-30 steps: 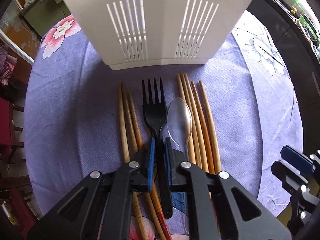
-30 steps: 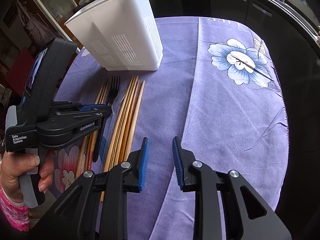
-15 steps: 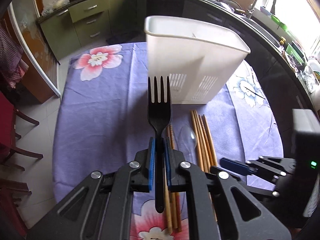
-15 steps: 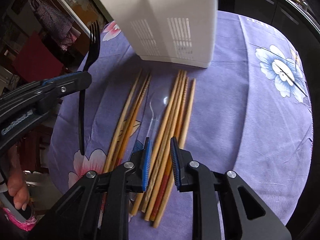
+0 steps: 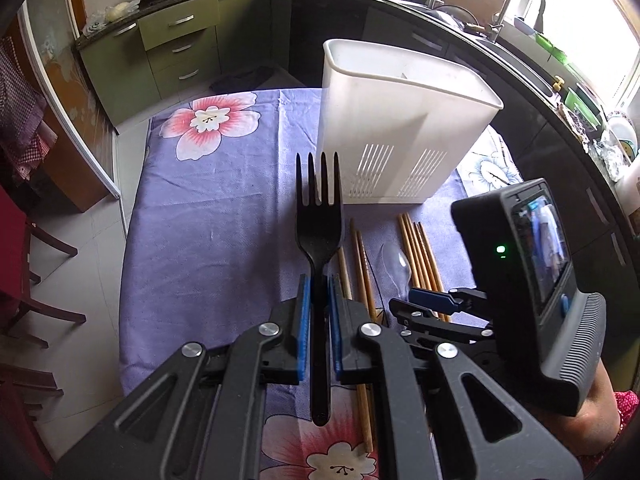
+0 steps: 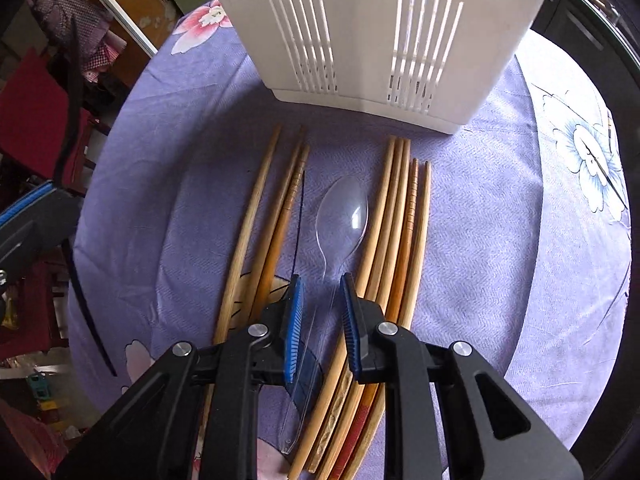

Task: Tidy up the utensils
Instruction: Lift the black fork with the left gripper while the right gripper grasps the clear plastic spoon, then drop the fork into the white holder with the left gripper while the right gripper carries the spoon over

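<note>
My left gripper [image 5: 319,286] is shut on a black plastic fork [image 5: 319,216], held above the table with tines pointing toward the white slotted utensil holder [image 5: 396,132]. My right gripper [image 6: 321,286] is open, low over the table, its jaws on either side of the handle of a clear plastic spoon [image 6: 344,216]. The spoon lies between two bundles of wooden chopsticks, one on the left [image 6: 276,216] and one on the right [image 6: 400,216]. The holder [image 6: 380,28] stands just beyond them. The right gripper also shows in the left wrist view [image 5: 430,298].
The table wears a purple cloth with flower prints [image 5: 208,184]. Red chairs [image 5: 16,264] stand at the left. Kitchen counters and a sink [image 5: 516,8] run behind the table. The table's right edge [image 6: 608,280] drops off near the dark cabinets.
The left gripper has lifted the fork off the table and pulled back. The right gripper has moved left and down, from beside the chopsticks to around the spoon handle.
</note>
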A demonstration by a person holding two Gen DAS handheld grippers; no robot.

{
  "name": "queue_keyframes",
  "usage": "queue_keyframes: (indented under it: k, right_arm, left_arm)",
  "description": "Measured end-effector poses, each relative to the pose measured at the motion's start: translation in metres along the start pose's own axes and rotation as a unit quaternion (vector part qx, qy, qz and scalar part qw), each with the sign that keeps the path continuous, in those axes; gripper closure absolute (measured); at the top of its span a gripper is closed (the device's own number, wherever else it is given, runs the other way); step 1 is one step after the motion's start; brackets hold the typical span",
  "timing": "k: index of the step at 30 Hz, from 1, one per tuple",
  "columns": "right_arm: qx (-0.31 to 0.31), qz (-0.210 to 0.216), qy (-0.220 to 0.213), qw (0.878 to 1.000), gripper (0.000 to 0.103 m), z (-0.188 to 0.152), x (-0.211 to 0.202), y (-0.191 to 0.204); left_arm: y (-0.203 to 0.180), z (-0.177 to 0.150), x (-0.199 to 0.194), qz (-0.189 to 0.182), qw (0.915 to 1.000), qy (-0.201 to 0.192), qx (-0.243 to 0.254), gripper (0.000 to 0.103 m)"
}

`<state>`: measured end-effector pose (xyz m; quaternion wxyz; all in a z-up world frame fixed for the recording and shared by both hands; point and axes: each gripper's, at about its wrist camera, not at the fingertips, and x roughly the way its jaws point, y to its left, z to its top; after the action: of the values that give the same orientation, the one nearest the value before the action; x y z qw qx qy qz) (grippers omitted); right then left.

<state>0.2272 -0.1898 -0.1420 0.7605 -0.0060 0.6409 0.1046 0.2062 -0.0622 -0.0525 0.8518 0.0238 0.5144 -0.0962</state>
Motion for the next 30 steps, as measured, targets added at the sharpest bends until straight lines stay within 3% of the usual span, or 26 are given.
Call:
queue_keyframes:
  k: [3, 7, 11, 15, 23, 26, 30]
  right_arm:
    - [-0.009, -0.023, -0.006, 1.0, 0.084, 0.003, 0.002, 0.009]
    - [-0.021, -0.04, -0.027, 0.999, 0.092, -0.002, 0.004, 0.014]
    - [-0.016, -0.016, -0.049, 0.999, 0.094, -0.007, -0.003, 0.011]
    - [-0.012, 0.034, -0.099, 0.994, 0.094, -0.016, -0.045, -0.001]
    - [0.0, 0.092, -0.248, 0.964, 0.094, -0.018, -0.151, -0.029]
    - [0.008, 0.104, -0.275, 0.956, 0.094, -0.01, -0.17, -0.04]
    - [0.017, 0.107, -0.307, 0.945, 0.094, -0.003, -0.187, -0.061]
  left_arm:
    - [0.001, -0.001, -0.001, 0.001, 1.0, -0.002, 0.001, 0.094]
    - [0.004, -0.002, -0.002, 0.002, 1.0, -0.003, 0.0, 0.094]
    - [0.006, 0.0, -0.008, 0.005, 0.9999, -0.011, -0.002, 0.094]
    - [0.005, 0.009, -0.022, -0.003, 0.9997, -0.026, -0.004, 0.094]
    - [-0.014, 0.077, -0.074, -0.031, 0.9892, -0.143, -0.004, 0.094]
    - [-0.024, 0.109, -0.082, -0.049, 0.9807, -0.189, -0.001, 0.094]
    - [-0.036, 0.141, -0.079, -0.04, 0.967, -0.252, 0.001, 0.094]
